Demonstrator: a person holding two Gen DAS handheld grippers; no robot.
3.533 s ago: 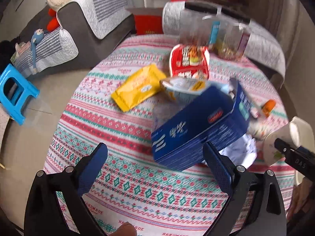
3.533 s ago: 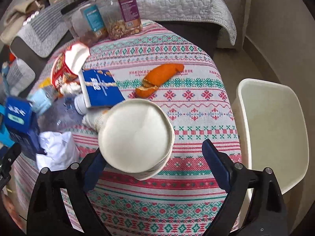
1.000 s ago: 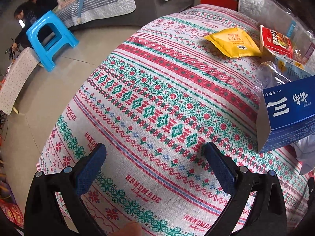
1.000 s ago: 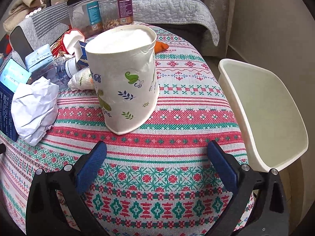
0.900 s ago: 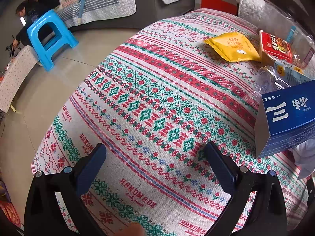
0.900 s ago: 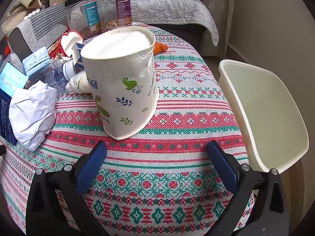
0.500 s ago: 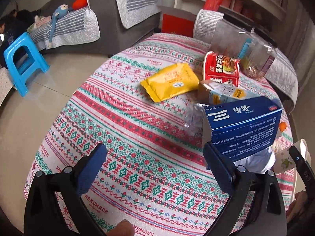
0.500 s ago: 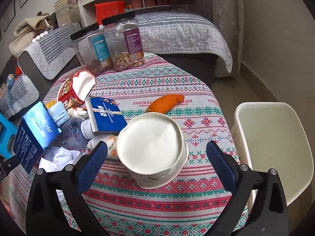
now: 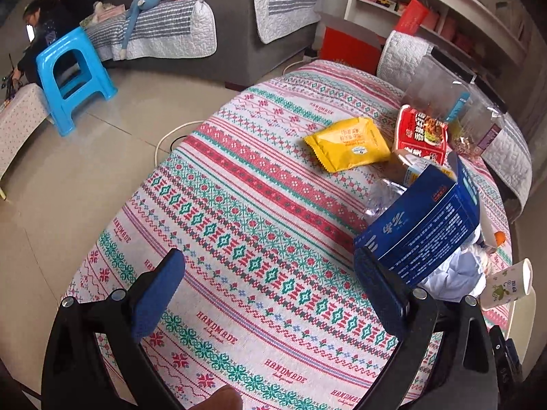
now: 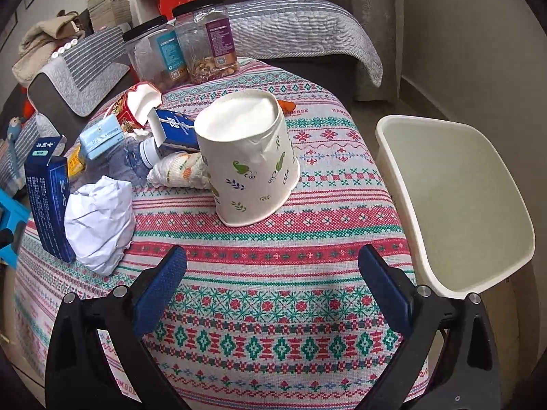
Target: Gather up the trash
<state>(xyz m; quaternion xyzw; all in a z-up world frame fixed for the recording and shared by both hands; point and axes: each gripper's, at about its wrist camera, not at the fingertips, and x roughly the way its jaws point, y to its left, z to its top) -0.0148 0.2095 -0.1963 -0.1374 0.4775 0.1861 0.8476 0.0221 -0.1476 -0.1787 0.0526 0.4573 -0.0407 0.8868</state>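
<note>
right gripper (image 10: 271, 273): jaws spread wide, nothing between them, hovering over the near edge of the tablecloth (image 10: 273, 307)
left gripper (image 9: 270, 283): jaws spread too, empty, over bare cloth on the left part of the table; its right finger overlaps the blue box (image 9: 424, 229) in view, contact cannot be told
paper cup (image 10: 248, 157): stands upside down, wide mouth on the cloth, leaning a bit left, wall dented; straight ahead of the right gripper, slightly left of its centre line, apart from both fingers
cup long axis: roughly vertical, so I judge a side pinch across the wall would fit
bin (image 10: 454, 201): cream tub off the right table edge, looks empty, just right of the cup
nearer hand: right one, by my read; from the left wrist view the cup (image 9: 506, 283) sits far right beyond the box
key relation: cup lies between the right gripper and the far clutter, bin to its right, so likely move is forward, close, swing right
other trash: crumpled white paper (image 10: 99, 218) near left, touching the blue box (image 10: 48, 191); plastic bottle (image 10: 136, 160), yellow packet (image 9: 348, 143), red noodle bowl (image 9: 420, 133) farther
not trash, probably: two snack jars (image 10: 181, 54) at far side
risk: thin cup may crush or tip
</note>
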